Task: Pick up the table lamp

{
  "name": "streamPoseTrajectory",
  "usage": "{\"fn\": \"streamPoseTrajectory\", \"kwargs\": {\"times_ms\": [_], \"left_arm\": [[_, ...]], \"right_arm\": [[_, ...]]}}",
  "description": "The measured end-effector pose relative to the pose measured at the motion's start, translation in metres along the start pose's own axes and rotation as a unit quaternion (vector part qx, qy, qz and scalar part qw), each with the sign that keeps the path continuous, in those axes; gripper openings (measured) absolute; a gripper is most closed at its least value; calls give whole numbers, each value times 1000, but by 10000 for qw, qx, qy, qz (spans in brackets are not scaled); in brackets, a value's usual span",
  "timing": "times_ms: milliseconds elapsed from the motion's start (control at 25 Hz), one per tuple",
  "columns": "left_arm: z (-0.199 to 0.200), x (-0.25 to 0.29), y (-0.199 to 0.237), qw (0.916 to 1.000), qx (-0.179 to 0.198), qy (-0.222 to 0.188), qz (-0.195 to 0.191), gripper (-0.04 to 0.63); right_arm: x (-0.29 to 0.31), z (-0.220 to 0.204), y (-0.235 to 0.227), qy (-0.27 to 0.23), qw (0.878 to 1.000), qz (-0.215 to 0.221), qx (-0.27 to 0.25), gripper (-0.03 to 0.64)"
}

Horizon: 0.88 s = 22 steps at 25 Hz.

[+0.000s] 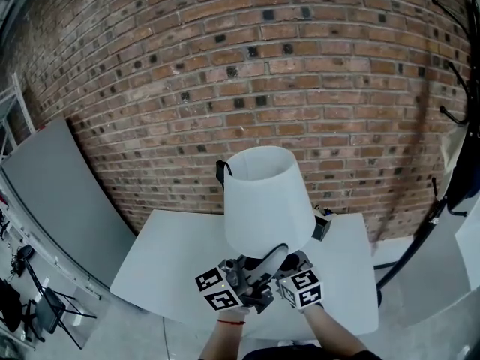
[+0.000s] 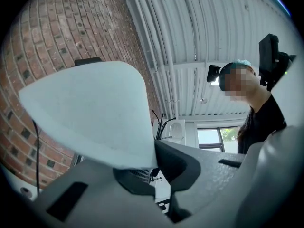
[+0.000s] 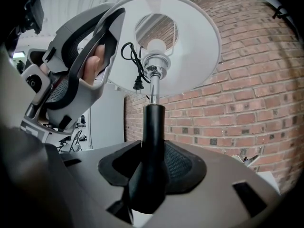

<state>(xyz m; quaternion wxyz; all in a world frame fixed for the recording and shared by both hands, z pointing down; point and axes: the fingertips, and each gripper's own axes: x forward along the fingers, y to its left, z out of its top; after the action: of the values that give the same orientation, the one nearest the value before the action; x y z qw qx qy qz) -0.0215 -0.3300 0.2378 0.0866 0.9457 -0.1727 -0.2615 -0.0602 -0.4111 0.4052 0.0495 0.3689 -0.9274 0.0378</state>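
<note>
The table lamp has a white cone shade (image 1: pixel 266 197) and hangs above the white table (image 1: pixel 169 257), near the middle of the head view. My left gripper (image 1: pixel 279 252) reaches up to the shade's lower rim and is shut on that rim (image 2: pixel 142 163). In the right gripper view it shows at the upper left (image 3: pixel 102 46) with the rim between its jaws. My right gripper (image 3: pixel 149 175) is shut on the lamp's black stem (image 3: pixel 153 127) under the bulb (image 3: pixel 156 45). The black cord and plug (image 3: pixel 135 77) dangle beside the stem. The lamp's base is hidden.
A brick wall (image 1: pixel 315 73) stands close behind the table. A grey panel (image 1: pixel 60 193) leans at the left, with a folding chair (image 1: pixel 45 302) below it. A black coat stand (image 1: pixel 442 201) is at the right. A small dark object (image 1: pixel 322 227) lies on the table behind the shade.
</note>
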Motion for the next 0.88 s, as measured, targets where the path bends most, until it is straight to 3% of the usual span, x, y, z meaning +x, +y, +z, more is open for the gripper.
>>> {"fn": "streamPoseTrajectory", "kwargs": {"times_ms": [880], "left_arm": [[51,27,-47,9983,524,11,-273,11]], "right_arm": [[-23,76,11,-708,9973,18,-211,153]]}}
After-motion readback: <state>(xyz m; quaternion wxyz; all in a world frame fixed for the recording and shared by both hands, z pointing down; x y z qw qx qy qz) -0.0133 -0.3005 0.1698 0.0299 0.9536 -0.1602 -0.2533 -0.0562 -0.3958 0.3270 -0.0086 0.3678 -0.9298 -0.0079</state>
